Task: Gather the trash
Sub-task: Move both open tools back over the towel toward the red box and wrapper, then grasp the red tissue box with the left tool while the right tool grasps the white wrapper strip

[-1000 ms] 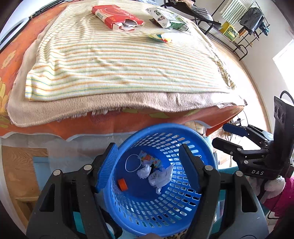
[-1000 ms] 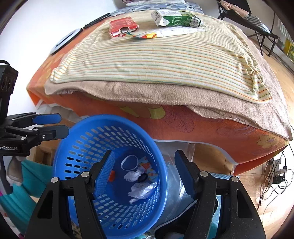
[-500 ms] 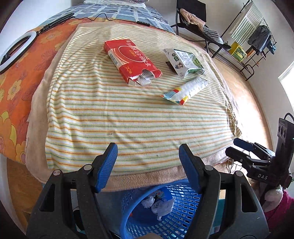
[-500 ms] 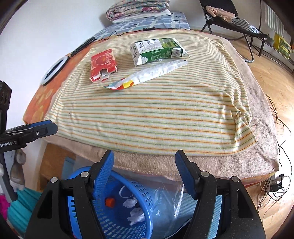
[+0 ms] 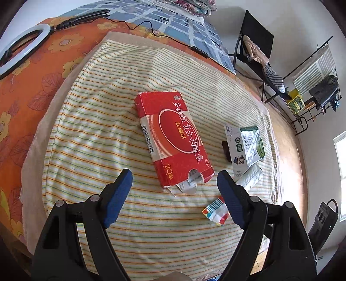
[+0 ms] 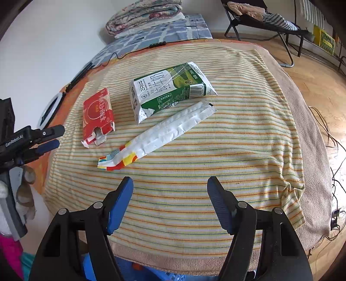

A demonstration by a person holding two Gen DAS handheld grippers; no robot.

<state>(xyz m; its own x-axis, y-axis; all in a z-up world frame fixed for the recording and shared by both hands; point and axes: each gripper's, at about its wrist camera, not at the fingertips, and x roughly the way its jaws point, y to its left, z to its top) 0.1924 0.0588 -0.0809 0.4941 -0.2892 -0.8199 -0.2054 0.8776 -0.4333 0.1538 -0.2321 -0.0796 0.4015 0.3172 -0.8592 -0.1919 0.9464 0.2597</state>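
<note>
Three pieces of trash lie on the striped blanket [image 5: 108, 121] on the bed. A torn red box [image 5: 173, 136] lies just beyond my open, empty left gripper [image 5: 174, 183]; it also shows in the right wrist view [image 6: 98, 114]. A green and white carton [image 6: 168, 88] and a long white wrapper with a coloured end [image 6: 160, 134] lie ahead of my open, empty right gripper [image 6: 169, 192]. The carton [image 5: 246, 147] and wrapper [image 5: 216, 213] sit right of the left gripper. The left gripper [image 6: 46, 138] appears at the left edge of the right wrist view.
The blue basket [image 6: 151, 274] is barely visible below the bed's front edge. A ring light [image 5: 19, 49] and cable lie on the orange floral sheet at far left. Folded bedding [image 6: 144, 15] sits at the head. A chair [image 5: 257, 51] and rack stand on the wooden floor.
Both grippers rose from over the blue basket and moved forward over the bed. The red box, carton and wrapper are now much closer. Both stay open and empty.
</note>
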